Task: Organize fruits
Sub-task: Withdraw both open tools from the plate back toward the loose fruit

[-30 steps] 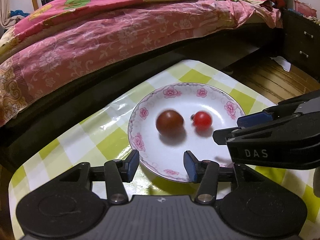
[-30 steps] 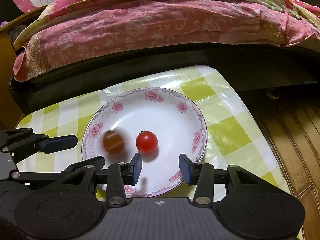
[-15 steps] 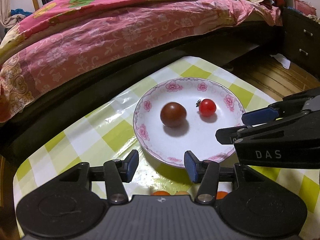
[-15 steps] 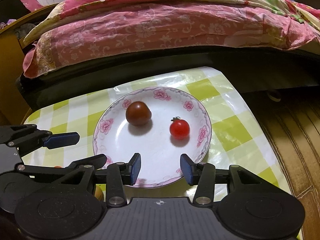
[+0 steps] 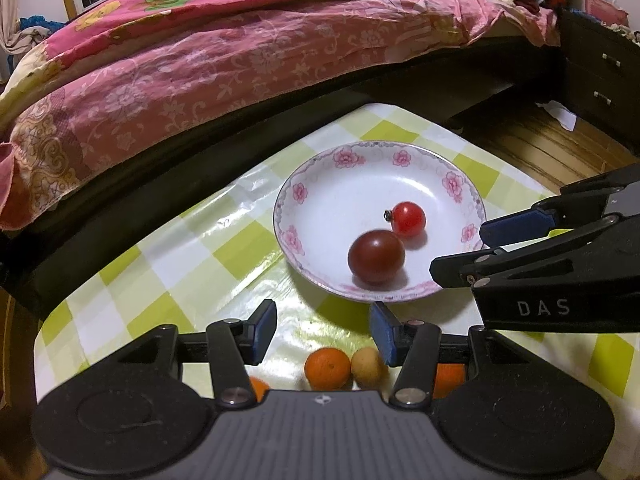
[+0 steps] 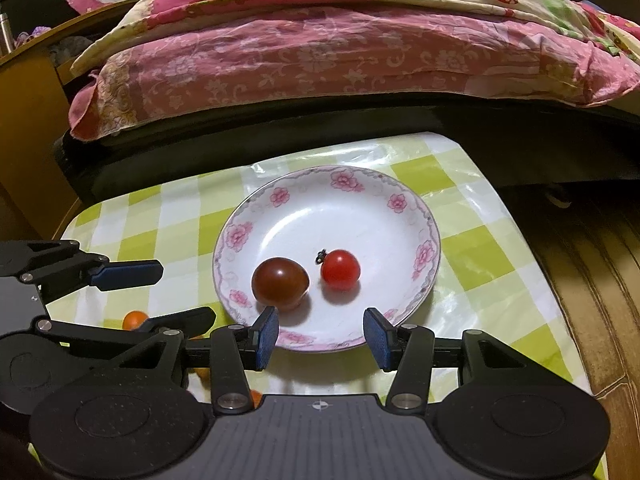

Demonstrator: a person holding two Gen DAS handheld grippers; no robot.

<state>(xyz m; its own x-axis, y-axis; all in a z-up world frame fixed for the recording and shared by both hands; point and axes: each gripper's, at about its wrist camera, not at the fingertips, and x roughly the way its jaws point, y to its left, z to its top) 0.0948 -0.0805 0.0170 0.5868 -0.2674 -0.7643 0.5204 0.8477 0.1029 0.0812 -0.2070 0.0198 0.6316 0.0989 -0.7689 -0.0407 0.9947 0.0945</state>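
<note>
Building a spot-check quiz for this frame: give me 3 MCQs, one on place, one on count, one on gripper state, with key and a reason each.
1. Where do the small orange fruits lie?
A. on the plate
B. on the checked tablecloth, near side of the plate
C. on the bed

2. How many fruits are on the floral plate?
A. one
B. two
C. four

3. What state is the right gripper in?
A. open, holding nothing
B. shut on the red tomato
C. shut on the plate rim

Key:
1 B: they sit on the tablecloth just in front of the left gripper, off the plate.
2 B: only the dark tomato and the red tomato are on it.
3 A: its fingers stand apart with bare plate between them.
</note>
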